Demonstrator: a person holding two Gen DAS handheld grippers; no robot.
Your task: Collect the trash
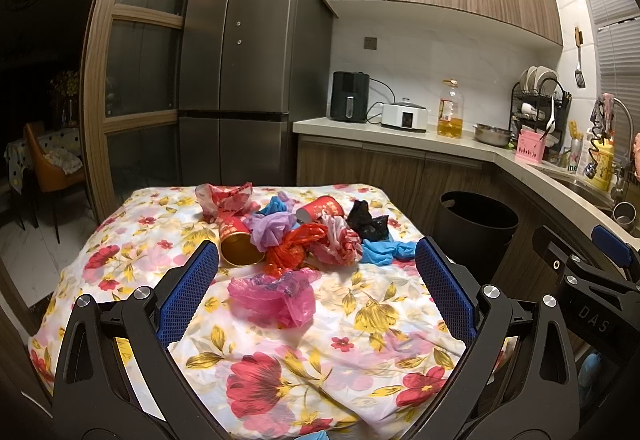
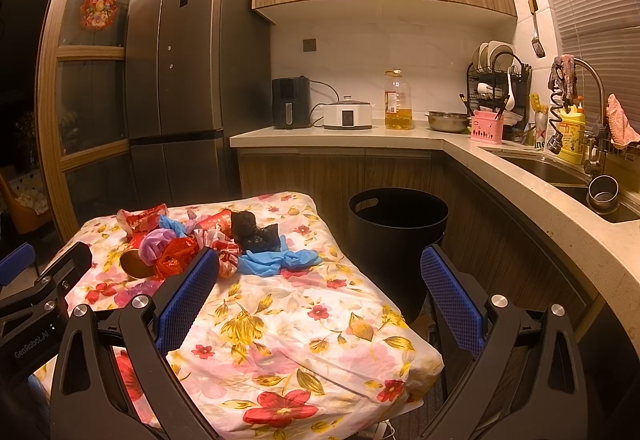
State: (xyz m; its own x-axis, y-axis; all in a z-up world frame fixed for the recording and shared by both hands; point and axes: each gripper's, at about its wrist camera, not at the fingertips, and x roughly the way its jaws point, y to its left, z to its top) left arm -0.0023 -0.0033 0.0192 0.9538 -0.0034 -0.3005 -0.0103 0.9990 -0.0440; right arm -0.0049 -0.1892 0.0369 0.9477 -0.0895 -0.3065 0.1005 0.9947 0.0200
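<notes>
My left gripper (image 1: 316,272) hung above the near part of the flowered tablecloth (image 1: 280,368) with its blue pads (image 1: 188,296) spread wide and nothing between them; ahead of it, nearest of all the trash, lay a crumpled pink plastic bag (image 1: 274,296), a little apart from the main heap; behind that sat a red paper cup (image 1: 236,244) on its side with its gold mouth toward me, a lilac bag (image 1: 272,226) against it, a red-orange bag (image 1: 296,246), a pink-and-white bag (image 1: 338,242), a second tipped red cup (image 1: 322,209), a black bag (image 1: 366,226) and a blue glove (image 1: 382,252) at the right edge of the pile; further right, on the floor just beside the table, stood the black bin (image 2: 396,236), open-mouthed and apparently empty as far as I could see; my right gripper (image 2: 320,280) was likewise released and held nothing, poised over the table's right corner with the glove in front of it. I judged the collecting barely begun; the sensible first pick for the left was the loose pink bag; I would come down over its bulk, not its thin edge, and close fully, since such film slips and springs; the right could take the glove, being nearest the bin, and should lift clear before swinging so as not to drag the cloth.
</notes>
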